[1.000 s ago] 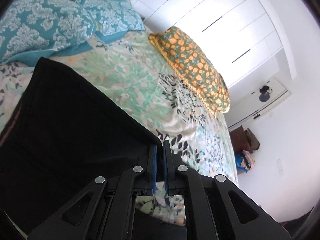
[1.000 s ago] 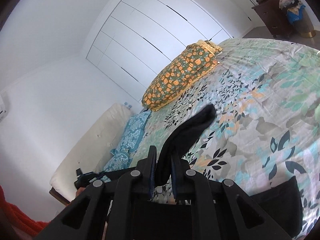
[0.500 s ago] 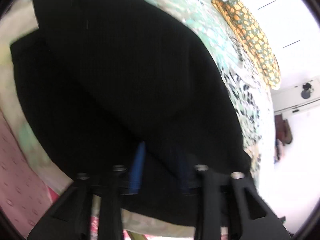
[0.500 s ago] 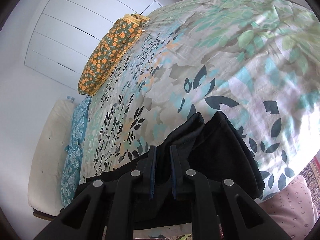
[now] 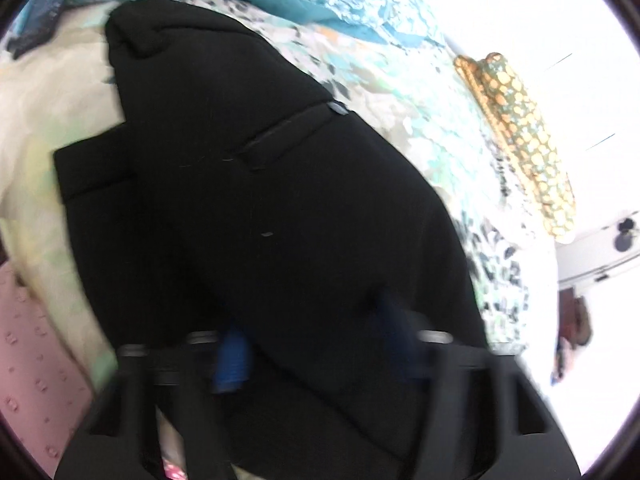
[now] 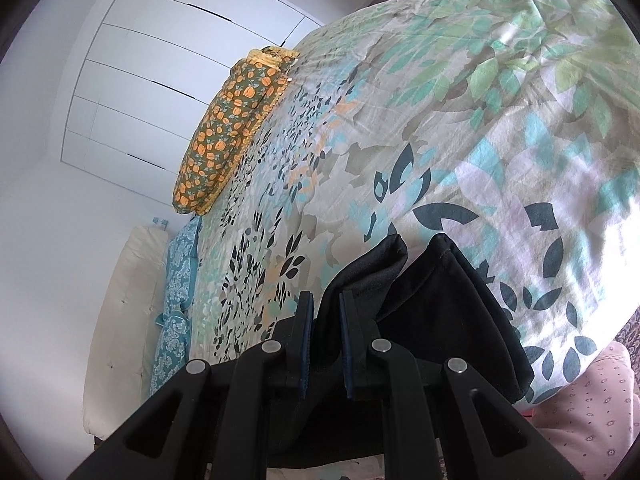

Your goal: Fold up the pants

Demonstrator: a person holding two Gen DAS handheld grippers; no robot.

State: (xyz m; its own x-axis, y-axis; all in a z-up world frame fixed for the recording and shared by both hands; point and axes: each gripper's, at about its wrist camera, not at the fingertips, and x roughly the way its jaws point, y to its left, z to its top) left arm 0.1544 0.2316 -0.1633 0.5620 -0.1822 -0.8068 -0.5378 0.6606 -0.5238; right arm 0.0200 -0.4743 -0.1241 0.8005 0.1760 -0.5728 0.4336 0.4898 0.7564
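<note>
The black knit pants (image 5: 256, 216) lie folded over on the leaf-patterned bedspread in teal, green and grey (image 6: 460, 128), near the bed's edge, the upper layer set across a lower one whose squared corner juts out to the left in the left wrist view. A seam with a small grey tab runs across the upper layer.

The left gripper (image 5: 312, 344) hangs over the cloth with its blue-padded fingers (image 5: 232, 360) spread wide apart — blurred, and gripping nothing that can be made out. The right gripper (image 6: 323, 320) has its two fingers drawn close together with a bunched fold of the black fabric (image 6: 420, 304) pinched between them; the rest of that cloth drapes to the right, down onto the bedspread.

Farther off, an orange-and-green floral cushion (image 6: 228, 132) lies along the far side of the bed, beside white panelled wardrobe doors (image 6: 172, 52). Teal damask pillows (image 5: 320, 4) sit at the head, against a cream padded headboard (image 6: 128, 320). A pink dotted fabric (image 6: 592, 412) shows below the bed's edge.
</note>
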